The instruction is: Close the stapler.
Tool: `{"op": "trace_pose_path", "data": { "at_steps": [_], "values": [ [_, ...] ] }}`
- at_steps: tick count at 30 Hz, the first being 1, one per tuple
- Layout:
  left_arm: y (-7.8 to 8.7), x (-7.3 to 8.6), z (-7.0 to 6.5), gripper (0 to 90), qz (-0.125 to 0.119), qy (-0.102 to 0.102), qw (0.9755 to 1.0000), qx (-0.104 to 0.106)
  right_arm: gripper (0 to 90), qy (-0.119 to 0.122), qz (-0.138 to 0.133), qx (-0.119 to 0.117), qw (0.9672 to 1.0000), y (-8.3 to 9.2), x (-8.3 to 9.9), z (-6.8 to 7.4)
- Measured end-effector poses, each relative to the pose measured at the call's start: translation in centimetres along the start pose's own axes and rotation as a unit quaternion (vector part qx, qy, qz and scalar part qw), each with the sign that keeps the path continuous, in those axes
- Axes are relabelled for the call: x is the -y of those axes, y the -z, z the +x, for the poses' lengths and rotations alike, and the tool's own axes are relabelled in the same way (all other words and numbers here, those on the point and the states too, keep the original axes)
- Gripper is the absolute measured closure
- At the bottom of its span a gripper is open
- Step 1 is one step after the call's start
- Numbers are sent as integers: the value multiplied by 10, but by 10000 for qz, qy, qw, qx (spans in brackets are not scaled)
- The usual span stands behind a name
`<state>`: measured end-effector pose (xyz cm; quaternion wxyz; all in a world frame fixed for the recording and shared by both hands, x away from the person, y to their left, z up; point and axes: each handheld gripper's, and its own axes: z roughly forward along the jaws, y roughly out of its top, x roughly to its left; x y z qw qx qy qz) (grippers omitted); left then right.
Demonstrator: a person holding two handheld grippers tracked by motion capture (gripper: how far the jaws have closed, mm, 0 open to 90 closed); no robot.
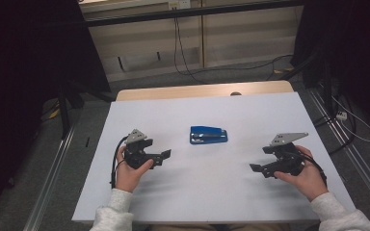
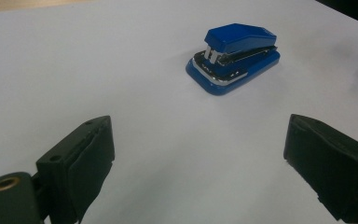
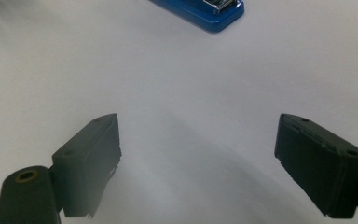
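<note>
Blue stapler (image 1: 208, 134) lies ahead of both grippers on the white table (image 1: 221, 183); left gripper (image 1: 165, 155) and right gripper (image 1: 254, 168) gape empty; bare surface between.

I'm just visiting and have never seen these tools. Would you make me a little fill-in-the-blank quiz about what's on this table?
1. The stapler lying on the white table is coloured ____.
2. The left gripper and the right gripper both have their jaws ____, with nothing between them.
3. In the high view, the stapler lies ____ the two grippers, touching neither.
4. Each gripper is held in a person's ____.

Missing words: blue; open; between; hand
</note>
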<state>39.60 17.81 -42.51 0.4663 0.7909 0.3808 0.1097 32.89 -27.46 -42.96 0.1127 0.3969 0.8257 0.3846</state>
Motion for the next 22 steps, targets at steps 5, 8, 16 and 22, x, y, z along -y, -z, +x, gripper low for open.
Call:
{"op": "trace_pose_path", "data": {
  "at_steps": [5, 8, 16, 22],
  "values": [
    [12, 7, 3, 75, 26, -51, 10000, -59, 141, -21, 15, 8, 10000, 2, 3, 1],
    [19, 13, 3, 75, -5, 20, 10000, -80, 140, -70, -38, -24, 10000, 4, 4, 3],
    [40, 30, 8, 73, 7, -98, 9997, -201, 140, 0, -32, -21, 10000, 5, 4, 3],
    [50, 36, 13, 60, -97, -8, 9998, -183, 140, 22, -27, -7, 10000, 5, 4, 3]
  ]
}}
